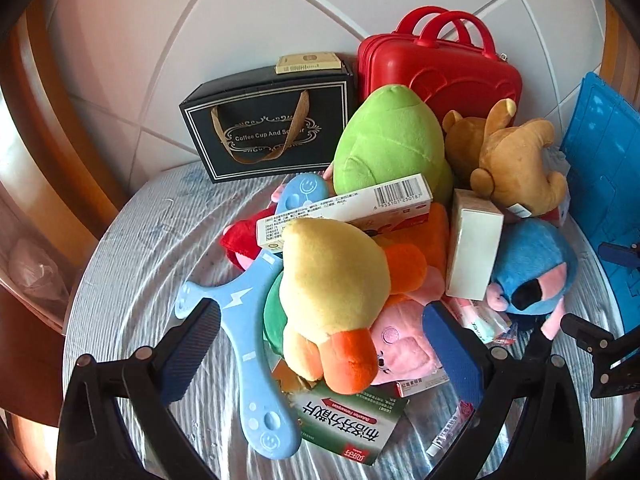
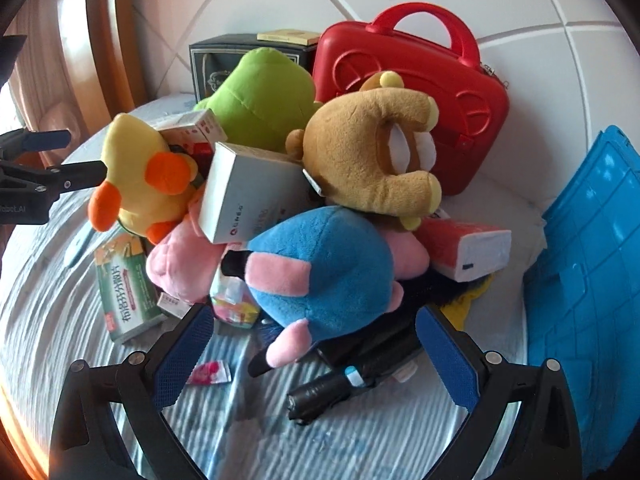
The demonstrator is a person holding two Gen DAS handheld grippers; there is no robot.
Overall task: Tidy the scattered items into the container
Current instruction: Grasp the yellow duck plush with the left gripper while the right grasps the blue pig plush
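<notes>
Between left gripper point(image 1: 320, 354) fingers: yellow duck point(image 1: 334, 280) (untouched) | both grippers released

The yellow duck point(image 1: 334, 280) has an orange beak and orange feet. Behind it lies a lime green plush point(image 1: 390, 140), and beyond that a glossy red case point(image 1: 440, 64) with red handles. Left of the case stands a black box point(image 1: 268, 124) with white border lines, white scrollwork lettering and a tan ribbon. Right of the duck sit a light brown bear point(image 1: 512, 160) and a blue plush point(image 1: 532, 264) with pink and black patches. Under the duck are a pink plush point(image 1: 404, 344), a pale blue slingshot point(image 1: 248, 320) with white smiley and lightning marks, and a green-and-white medicine box point(image 1: 348, 424) with a red stripe. The bedcover point(image 1: 140, 260) is pale blue-white ribbed. Right of the case leans a bright blue crate point(image 2: 588, 260). Both tools carry dark blue pads point(image 2: 184, 356) on black frames.
</notes>
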